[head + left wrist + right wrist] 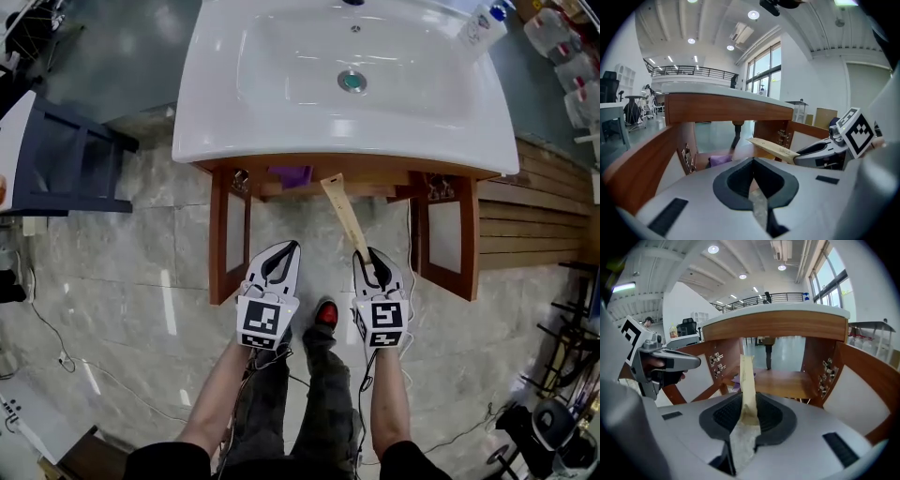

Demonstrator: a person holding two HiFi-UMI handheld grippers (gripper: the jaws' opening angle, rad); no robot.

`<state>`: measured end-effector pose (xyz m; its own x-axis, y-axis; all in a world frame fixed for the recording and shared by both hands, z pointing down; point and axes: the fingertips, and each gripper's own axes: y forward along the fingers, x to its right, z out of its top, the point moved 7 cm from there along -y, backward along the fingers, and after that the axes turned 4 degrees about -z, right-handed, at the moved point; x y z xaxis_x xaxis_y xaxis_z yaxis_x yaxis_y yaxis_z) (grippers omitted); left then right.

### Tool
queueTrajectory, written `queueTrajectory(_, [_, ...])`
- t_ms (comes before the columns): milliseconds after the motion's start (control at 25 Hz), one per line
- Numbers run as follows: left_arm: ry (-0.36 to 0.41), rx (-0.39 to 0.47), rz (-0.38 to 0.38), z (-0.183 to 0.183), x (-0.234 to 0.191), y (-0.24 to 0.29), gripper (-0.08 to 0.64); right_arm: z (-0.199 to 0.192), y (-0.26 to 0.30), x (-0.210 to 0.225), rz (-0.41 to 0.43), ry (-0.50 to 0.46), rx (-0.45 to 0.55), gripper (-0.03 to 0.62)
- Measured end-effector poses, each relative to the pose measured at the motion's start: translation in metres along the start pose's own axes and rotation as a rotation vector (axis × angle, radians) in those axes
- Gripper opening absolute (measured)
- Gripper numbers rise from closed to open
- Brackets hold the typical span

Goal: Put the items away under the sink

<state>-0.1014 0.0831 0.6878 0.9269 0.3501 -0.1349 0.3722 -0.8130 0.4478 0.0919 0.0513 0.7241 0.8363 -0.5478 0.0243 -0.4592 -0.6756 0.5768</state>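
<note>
R tool [367, 255] clamps wood spatula [343, 214], blade ahead of it toward cabinet [219, 234] under sink [216, 103]; L tool [291, 246] beside it, jaws together, empty.

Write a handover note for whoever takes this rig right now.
Left gripper: shut, empty, in front of the open cabinet.
Right gripper: shut on a wooden spatula, whose tip points under the sink.
A purple thing lies on the shelf below.
Done: spatula in hand.
Left: set it on the shelf and let go. A bottle stands on the sink's corner, perhaps next.
</note>
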Motion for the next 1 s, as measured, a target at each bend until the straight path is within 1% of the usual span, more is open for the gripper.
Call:
queueTrajectory(280, [0.007,0.012,0.025,-0.032,-0.018,0.026,0.006,-0.020,0.048,0.004,0.013,-0.019,0.008,0.104])
queueTrajectory(480, [0.002,0.020,0.027,-0.050,-0.026,0.050,0.008,-0.030,0.085,0.016,0.008,-0.038,0.013,0.104])
queueTrajectory(680, [0.033,0.033,0.030,-0.056,-0.036,0.074,0.008,-0.030,0.118,0.028,0.003,-0.049,0.038,0.104])
queueTrajectory(1000, [0.027,0.058,0.027,-0.062,-0.048,0.106,0.008,-0.021,0.164,0.043,-0.004,-0.068,0.074,0.104])
